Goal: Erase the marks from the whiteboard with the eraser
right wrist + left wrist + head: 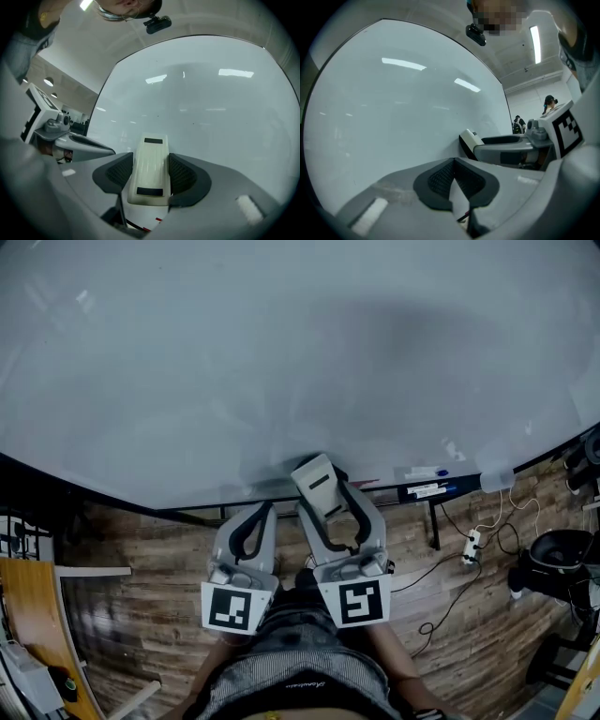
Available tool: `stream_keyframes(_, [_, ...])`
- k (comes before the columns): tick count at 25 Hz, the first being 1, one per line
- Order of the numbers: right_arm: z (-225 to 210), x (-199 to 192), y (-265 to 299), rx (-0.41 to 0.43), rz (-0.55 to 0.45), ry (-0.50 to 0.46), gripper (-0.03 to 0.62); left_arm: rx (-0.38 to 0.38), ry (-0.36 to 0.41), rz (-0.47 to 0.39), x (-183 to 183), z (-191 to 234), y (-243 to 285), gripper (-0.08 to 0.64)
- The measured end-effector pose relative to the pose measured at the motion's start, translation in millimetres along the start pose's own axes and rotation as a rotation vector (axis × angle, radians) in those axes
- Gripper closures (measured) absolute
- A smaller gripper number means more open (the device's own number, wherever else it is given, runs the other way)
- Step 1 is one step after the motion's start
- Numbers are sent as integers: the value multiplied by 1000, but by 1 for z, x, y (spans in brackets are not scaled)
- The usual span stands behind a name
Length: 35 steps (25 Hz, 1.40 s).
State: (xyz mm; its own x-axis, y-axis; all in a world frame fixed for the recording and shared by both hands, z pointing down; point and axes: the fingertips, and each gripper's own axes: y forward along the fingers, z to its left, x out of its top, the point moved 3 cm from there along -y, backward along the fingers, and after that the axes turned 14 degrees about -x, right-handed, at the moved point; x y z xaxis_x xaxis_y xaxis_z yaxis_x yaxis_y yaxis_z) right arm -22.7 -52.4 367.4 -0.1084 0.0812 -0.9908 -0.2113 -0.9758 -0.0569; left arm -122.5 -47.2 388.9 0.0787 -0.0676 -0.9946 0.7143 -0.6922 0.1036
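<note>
My right gripper (149,177) is pinching the eraser (150,166). One dark finger pad (115,174) is on its left side and the other one is on its right side, so the fingers are a bit apart with the eraser snug in the middle. The eraser is a creamy white block with two small dark patches on top. It sticks out past my fingers and points at the big whiteboard (281,362). From my head I see it low down, right at the bottom edge of the board, just above the thin tray (412,491) that runs along there. Its front end is very close to the board, but I cannot tell if it really touches. My left gripper (453,165) is just beside the right one, on the left and a little lower. Its fingers are pressed together at the tips and hold nothing. It points at the board too. A pen with a blue end (428,472) lies on the tray, well off to the right. Under the board is a brown wood floor (141,606).
</note>
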Motion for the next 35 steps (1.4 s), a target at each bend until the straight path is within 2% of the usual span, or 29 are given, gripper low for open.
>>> stream_keyframes(2, [1,-1,-6,3,-2,15,350,-5,26,1,0,-6,0,557])
stream_keyframes(7, [1,8,-11,8,-40,47,353,-15,3,-1,0,-10,0,557])
stream_keyframes(25, [13,24,-17,57,-74,27,354,1,7,-31,10,-9,-9,557])
stream_keyframes(35, [14,25,-22,60,-70,15,354,-6,5,-17,9,-14,-10,557])
